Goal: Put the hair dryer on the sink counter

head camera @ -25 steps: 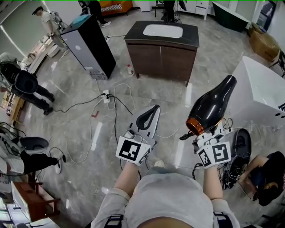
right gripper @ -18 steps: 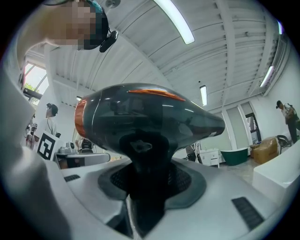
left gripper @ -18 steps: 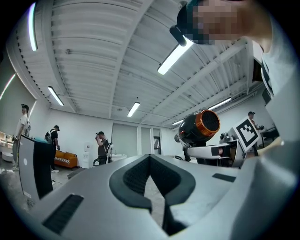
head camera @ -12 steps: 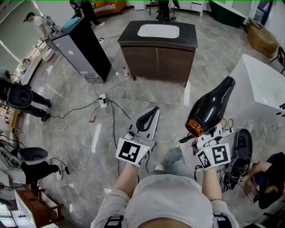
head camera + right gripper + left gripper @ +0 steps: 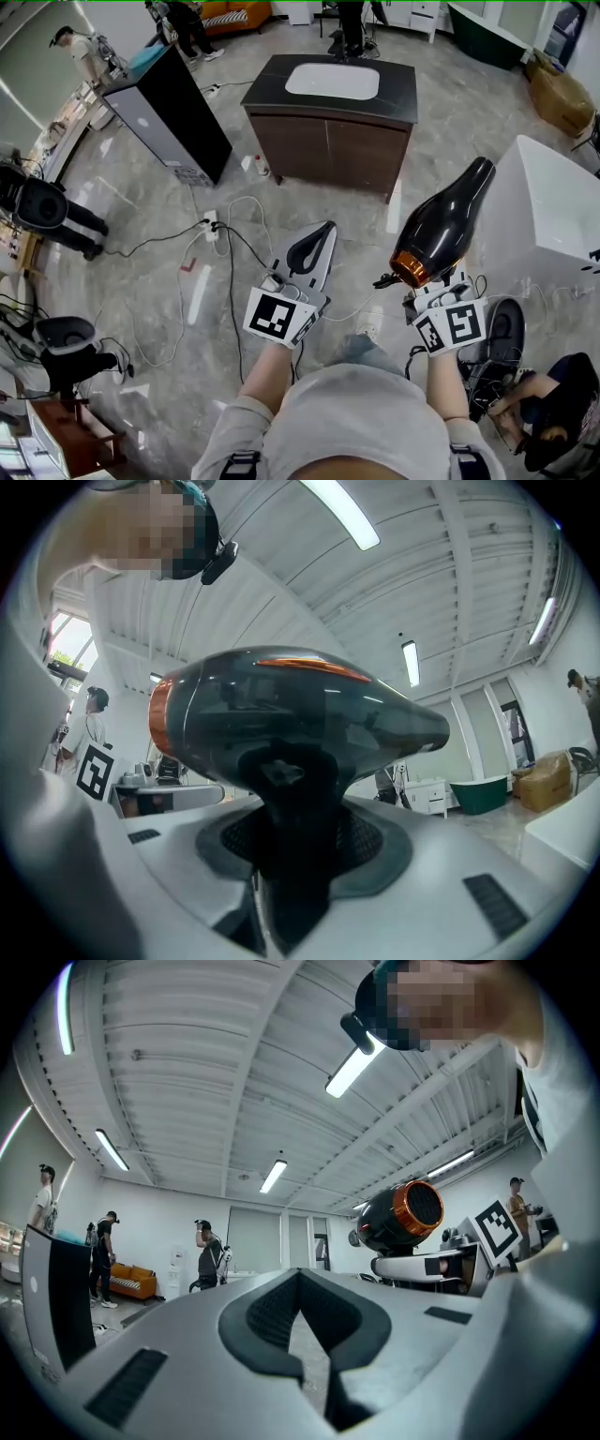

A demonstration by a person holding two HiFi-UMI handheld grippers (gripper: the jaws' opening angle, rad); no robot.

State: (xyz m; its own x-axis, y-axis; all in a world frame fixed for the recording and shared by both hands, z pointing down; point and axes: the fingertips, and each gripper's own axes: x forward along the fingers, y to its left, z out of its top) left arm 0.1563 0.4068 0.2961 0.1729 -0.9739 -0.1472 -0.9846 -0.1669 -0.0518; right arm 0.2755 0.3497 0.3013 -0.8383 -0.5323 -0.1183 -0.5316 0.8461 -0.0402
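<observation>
Grey tee (image 5: 361,422), short sleeves (image 5: 236,427); left gripper (image 5: 322,236) & right gripper (image 5: 441,289) white, blk pads (image 5: 309,251), b/w marker cubes (image 5: 279,317).

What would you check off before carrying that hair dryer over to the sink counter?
1. Hair dryer gripped: ok; the right gripper has its jaws clamped on the handle.
2. Left gripper free: ok; shut, with nothing in it.
3. Sink counter in sight: ok; it stands ahead across the floor.
4. Room on the counter: ok; the dark top beside the white basin looks bare.
5. Floor path clear: not ok; cables and a power strip lie in between.
6. Dryer's cord free: cannot tell.
</observation>
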